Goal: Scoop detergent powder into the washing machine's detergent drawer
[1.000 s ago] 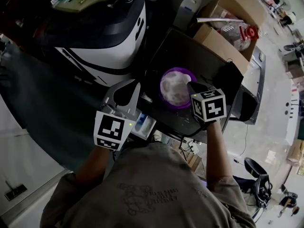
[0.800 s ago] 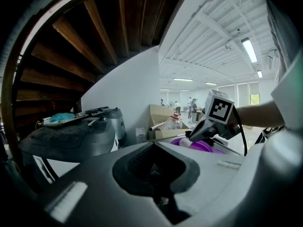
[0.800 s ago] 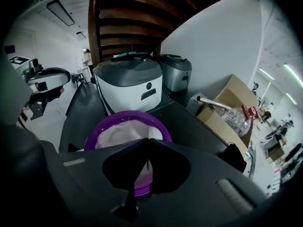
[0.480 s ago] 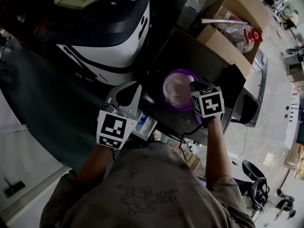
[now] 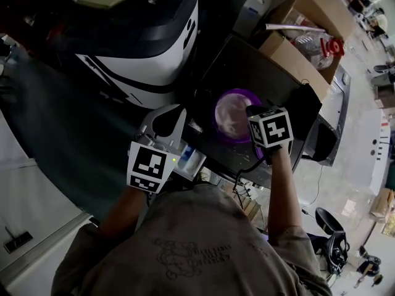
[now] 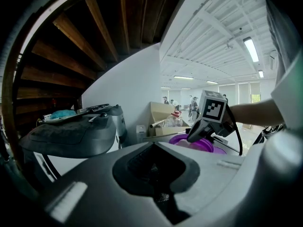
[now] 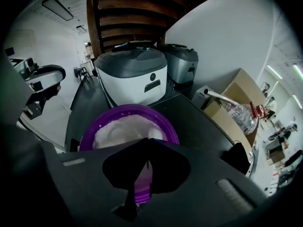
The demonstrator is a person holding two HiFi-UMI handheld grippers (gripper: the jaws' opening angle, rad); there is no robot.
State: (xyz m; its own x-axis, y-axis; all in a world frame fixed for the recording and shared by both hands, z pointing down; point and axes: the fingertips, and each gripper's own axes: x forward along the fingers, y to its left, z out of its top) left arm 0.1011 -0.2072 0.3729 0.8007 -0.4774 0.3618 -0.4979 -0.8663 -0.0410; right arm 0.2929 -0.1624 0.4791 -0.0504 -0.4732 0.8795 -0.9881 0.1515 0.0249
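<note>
Gripping scoop (image 7: pixel 142 186), R tongs (image 7: pixel 143 148); handle points back from powder bowl (image 7: pixel 86 136).

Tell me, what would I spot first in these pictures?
The bright purple bowl of white powder on the dark table, right in the middle. The right gripper reaches over it, pinching something pale purple, likely a scoop. Behind sits a big white-and-black machine.

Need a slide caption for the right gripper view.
Close-up: right gripper, shut on a purple scoop, over a purple bowl of white detergent powder.
</note>
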